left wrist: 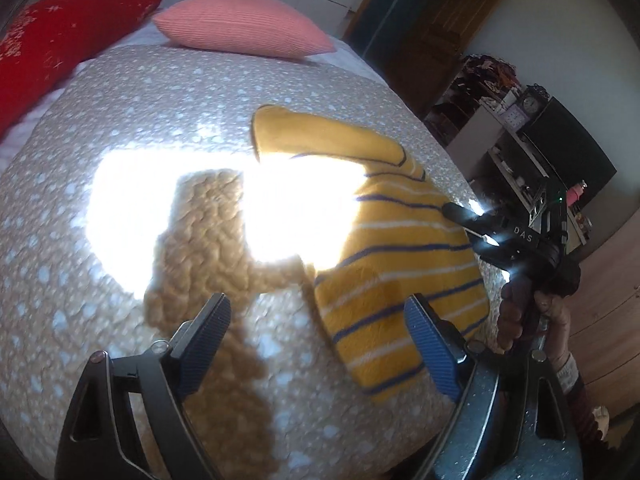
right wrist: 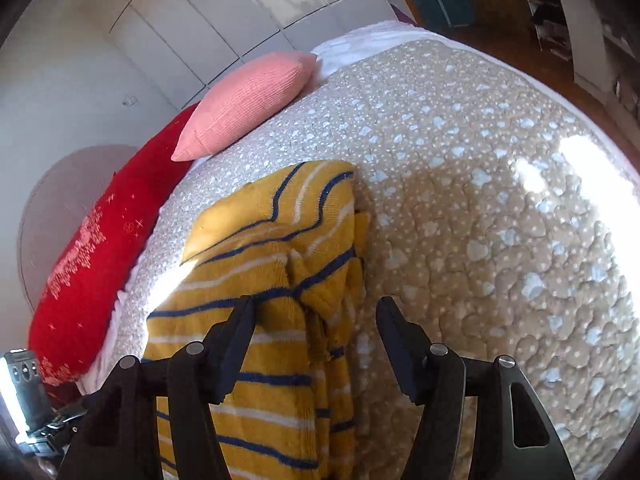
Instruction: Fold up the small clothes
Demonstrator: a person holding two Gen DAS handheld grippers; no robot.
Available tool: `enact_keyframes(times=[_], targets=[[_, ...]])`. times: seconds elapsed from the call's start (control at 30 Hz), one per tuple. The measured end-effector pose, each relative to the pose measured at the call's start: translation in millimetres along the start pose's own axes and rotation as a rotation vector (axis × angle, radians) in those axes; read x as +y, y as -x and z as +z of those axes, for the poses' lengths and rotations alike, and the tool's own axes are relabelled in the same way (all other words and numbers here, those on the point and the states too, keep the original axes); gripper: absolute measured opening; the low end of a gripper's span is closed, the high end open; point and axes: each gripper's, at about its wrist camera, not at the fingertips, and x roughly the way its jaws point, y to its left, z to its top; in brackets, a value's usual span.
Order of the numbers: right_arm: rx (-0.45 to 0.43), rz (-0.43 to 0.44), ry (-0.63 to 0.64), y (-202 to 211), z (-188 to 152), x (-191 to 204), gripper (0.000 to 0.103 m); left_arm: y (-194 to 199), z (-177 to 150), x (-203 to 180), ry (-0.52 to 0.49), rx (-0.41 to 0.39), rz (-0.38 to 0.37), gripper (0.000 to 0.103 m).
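Yellow striped sweater (left wrist: 404, 264) lies on the bed's quilted bedspread (left wrist: 160, 120), beige with pale heart and dot print. Navy and white stripes run across the knit. In the left wrist view 1 plain yellow sleeve stretches away toward the pillows, and a hard patch of sunlight washes out the middle of the garment and the quilt beside it.

Left tongs (left wrist: 318, 342): released, jaws set wide apart, blue ribbed pads showing. They hover over the near edge of the sweater; the right-side pad sits over striped fabric, the left-side pad over bare quilt. Nothing between them is gripped. Their shadow falls dark on the bedspread below.

Right tongs (right wrist: 316, 344): also released, black fingers spread. In the right wrist view the sweater (right wrist: 256, 280) runs up under the left-side finger, its folded, bunched edge lying in the gap between the fingers; the right-side finger is over quilt (right wrist: 480, 200). Whether either finger touches the cloth cannot be told.

From the left wrist view the right tool appears at the far right edge of the sweater, held in the person's hand (left wrist: 532, 316).

At the head of the bed: pink knit pillow (left wrist: 244, 24) and red cushion (left wrist: 60, 40) with pale star pattern, side by side, well apart from the sweater. Beyond the bed, a dark shelf unit with a small clock (left wrist: 530, 102).
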Motion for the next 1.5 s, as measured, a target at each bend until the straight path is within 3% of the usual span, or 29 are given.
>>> enact_keyframes(times=[0.13,0.27,0.3,0.33,0.37,0.43,0.57,0.63,0.7,0.77,0.8,0.83,0.9,0.97,1.03,1.1,1.17,1.23,1.3,1.4,1.5], targets=[[0.025,0.070,-0.053,-25,12,-13,0.076,-68,38,3,0.056,0.109,-0.095,0.092],[0.067,0.185,-0.126,-50,17,-22,0.073,-122,51,17,0.184,0.221,-0.228,0.092],[0.075,0.210,-0.143,-56,18,-23,0.068,-124,55,20,0.204,0.214,-0.238,0.091],[0.088,0.254,-0.162,-60,18,-22,0.051,-122,59,20,0.213,0.207,-0.255,0.077],[0.087,0.288,-0.182,-61,20,-19,0.045,-117,65,20,0.210,0.206,-0.266,0.069],[0.054,0.324,-0.147,-53,26,-2,0.039,-99,78,17,0.176,0.176,-0.267,0.058],[-0.032,0.379,-0.019,-30,42,45,0.035,-63,106,9,0.097,0.088,-0.217,0.057],[-0.055,0.344,0.046,-29,44,61,0.036,-59,111,14,0.095,0.080,-0.188,0.062],[-0.025,0.291,0.037,-46,41,62,0.042,-70,104,25,0.112,0.105,-0.112,0.072],[0.027,0.154,0.009,-71,33,52,0.052,-91,87,43,0.125,0.153,-0.007,0.073],[0.056,0.078,0.006,-83,27,45,0.055,-98,76,54,0.140,0.166,0.006,0.076],[0.063,0.063,-0.006,-90,21,38,0.068,-98,65,67,0.181,0.157,-0.034,0.084],[0.037,0.116,-0.064,-83,15,28,0.070,-88,51,80,0.254,0.125,-0.107,0.084],[0.015,0.098,-0.060,-68,13,33,0.070,-73,40,82,0.266,0.111,-0.113,0.085],[-0.053,0.064,0.010,-43,11,51,0.069,-59,29,81,0.253,0.080,-0.074,0.088],[-0.114,0.059,0.084,-17,7,71,0.059,-49,13,78,0.233,0.063,-0.033,0.090],[-0.155,0.069,0.145,2,-1,92,0.039,-46,-4,78,0.243,0.061,-0.024,0.090],[-0.151,0.103,0.167,8,-13,100,0.031,-39,-18,71,0.223,0.042,0.002,0.090],[-0.091,0.108,0.159,-1,-29,95,0.031,-31,-26,61,0.196,0.032,0.042,0.090],[-0.024,0.011,0.101,-18,-59,68,0.030,-5,-36,49,0.155,-0.008,0.071,0.090],[-0.080,-0.018,-0.001,-3,-86,38,0.030,34,-42,32,0.067,-0.113,0.149,0.090]])
